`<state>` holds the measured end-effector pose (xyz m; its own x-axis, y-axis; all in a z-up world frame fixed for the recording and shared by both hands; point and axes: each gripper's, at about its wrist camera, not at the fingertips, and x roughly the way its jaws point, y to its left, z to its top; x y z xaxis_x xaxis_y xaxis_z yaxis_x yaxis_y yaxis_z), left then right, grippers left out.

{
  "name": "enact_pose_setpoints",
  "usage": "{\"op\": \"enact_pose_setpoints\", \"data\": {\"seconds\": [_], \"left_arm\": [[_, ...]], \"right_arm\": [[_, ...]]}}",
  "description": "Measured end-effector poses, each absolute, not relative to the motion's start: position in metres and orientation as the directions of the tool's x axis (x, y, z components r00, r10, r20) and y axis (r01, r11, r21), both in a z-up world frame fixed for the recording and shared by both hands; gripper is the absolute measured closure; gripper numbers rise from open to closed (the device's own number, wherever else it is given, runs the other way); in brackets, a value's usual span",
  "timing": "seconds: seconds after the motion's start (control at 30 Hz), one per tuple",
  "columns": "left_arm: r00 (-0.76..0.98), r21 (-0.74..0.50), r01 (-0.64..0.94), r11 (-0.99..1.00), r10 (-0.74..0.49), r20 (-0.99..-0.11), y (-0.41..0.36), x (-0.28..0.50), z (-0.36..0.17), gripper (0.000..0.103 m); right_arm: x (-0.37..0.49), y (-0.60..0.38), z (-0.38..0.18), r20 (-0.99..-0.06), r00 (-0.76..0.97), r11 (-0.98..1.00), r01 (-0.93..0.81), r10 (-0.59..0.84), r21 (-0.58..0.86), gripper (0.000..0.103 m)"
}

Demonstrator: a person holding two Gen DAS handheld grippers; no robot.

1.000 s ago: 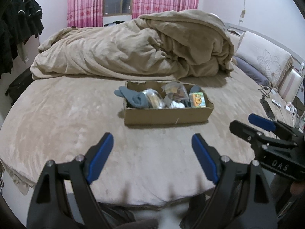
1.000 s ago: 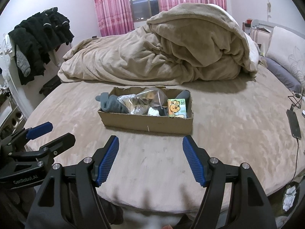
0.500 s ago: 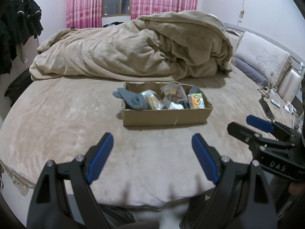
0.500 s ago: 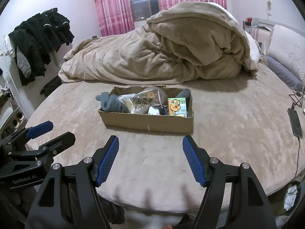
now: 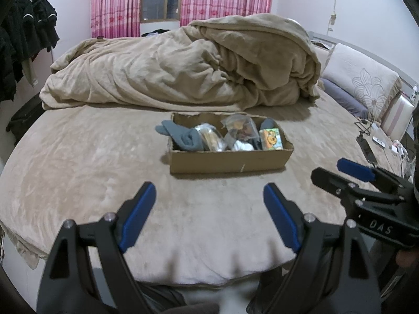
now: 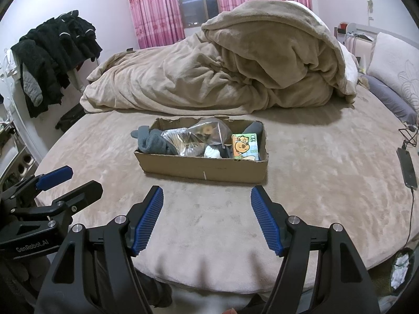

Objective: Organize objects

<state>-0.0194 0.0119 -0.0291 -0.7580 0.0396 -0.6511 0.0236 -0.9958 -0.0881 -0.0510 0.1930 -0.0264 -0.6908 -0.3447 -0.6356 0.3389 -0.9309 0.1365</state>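
Cardboard box of objects sits mid-bed, both tools spread and empty.
Left tool and right tool hover over the near edge of the bed; beyond them the box holds grey socks, plastic bags and a green carton, before a heaped blanket.

The left tool and the right tool are held side by side, both level and pointing forward, each with its blue-padded fingers spread wide and gripping nothing.
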Motion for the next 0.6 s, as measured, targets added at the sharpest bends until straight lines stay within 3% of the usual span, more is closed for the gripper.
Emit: {"op": "enact_pose_setpoints", "data": {"seconds": [0.6], "left_arm": [[-0.754, -0.087, 0.017, -0.996, 0.044, -0.655, 0.0082, -0.0264, -0.0317, 0.018]], "right_arm": [[-0.0566, 0.1881, -0.0327, -0.643, -0.685, -0.931, 0.339, -0.344, 0.137, 0.03]]}}
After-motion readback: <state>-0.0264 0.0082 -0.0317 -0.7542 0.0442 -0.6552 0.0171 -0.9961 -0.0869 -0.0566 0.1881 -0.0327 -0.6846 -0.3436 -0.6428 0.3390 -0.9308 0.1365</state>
